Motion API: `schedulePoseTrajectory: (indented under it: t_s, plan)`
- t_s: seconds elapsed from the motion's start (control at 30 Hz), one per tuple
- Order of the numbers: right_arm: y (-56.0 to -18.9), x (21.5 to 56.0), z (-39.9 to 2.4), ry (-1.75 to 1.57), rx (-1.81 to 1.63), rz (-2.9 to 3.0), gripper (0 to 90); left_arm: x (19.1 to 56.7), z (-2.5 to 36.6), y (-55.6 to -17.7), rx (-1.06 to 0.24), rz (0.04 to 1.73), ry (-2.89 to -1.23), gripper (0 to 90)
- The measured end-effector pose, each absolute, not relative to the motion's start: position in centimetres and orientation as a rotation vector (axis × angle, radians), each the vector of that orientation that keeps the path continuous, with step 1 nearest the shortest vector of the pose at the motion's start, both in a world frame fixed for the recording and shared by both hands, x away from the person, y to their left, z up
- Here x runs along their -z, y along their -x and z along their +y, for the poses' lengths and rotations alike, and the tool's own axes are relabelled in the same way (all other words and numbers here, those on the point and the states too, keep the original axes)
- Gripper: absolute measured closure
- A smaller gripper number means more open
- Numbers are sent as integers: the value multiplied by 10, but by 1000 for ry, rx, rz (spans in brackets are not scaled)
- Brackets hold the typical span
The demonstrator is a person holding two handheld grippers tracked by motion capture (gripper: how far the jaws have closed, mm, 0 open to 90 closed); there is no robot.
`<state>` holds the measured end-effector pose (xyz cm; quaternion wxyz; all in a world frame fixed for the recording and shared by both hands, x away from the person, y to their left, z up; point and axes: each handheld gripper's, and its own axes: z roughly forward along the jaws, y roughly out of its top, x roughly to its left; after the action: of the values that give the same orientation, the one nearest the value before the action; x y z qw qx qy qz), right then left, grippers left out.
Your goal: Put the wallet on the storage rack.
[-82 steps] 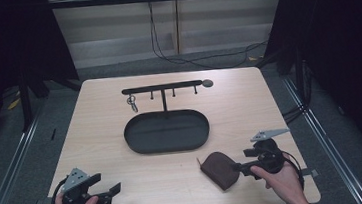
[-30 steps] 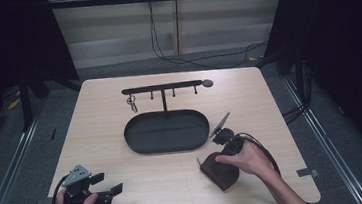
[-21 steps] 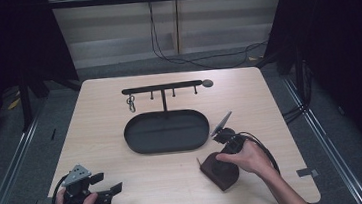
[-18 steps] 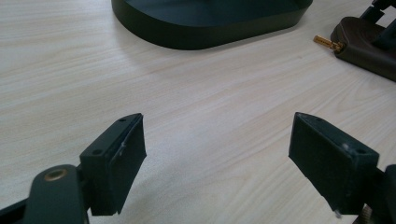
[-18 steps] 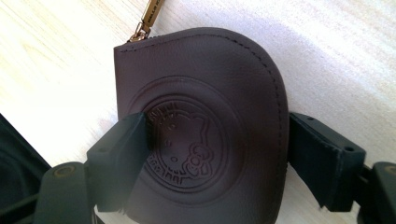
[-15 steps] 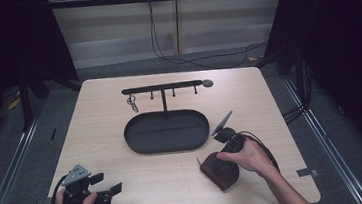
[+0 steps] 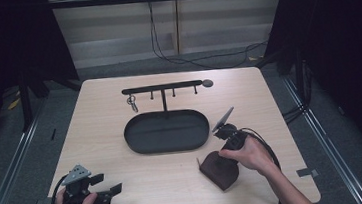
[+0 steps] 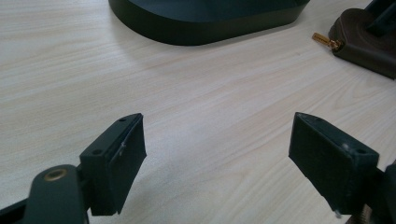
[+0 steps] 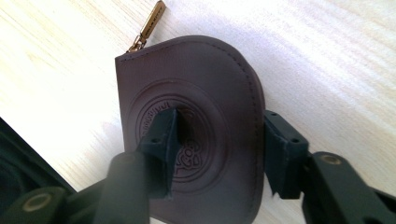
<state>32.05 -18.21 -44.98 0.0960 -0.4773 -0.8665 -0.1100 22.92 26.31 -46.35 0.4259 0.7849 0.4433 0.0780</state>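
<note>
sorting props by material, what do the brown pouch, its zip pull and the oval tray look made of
Brown pouch: likely leather or faux leather, matte, with stitched edge and embossed round emblem.
Zip pull: metal, shiny brass-gold.
Oval tray: dark matte, smooth; metal or plastic, cannot tell.

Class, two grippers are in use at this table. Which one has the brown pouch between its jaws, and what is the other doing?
The right gripper: its jaws, just closing, straddle the brown leather pouch beside the black tray. The left gripper has open jaws over bare table.

The high view looks down from above; both gripper views sit close over the table [image 7: 126,185], sharing the pouch [image 9: 196,140]
</note>
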Motion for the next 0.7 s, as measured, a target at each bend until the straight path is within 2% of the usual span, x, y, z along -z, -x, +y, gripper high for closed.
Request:
schedulePoseTrajectory:
  t_s: [0.2, 0.7]
  plan:
    - [-319, 444, -184, 1427, 346, -2575, 615, 463, 264, -229, -197, 1106, -1964, 185]
    - [-321, 426, -176, 1381, 321, -2629, 755, 464, 260, -231, -183, 1083, -1997, 172]
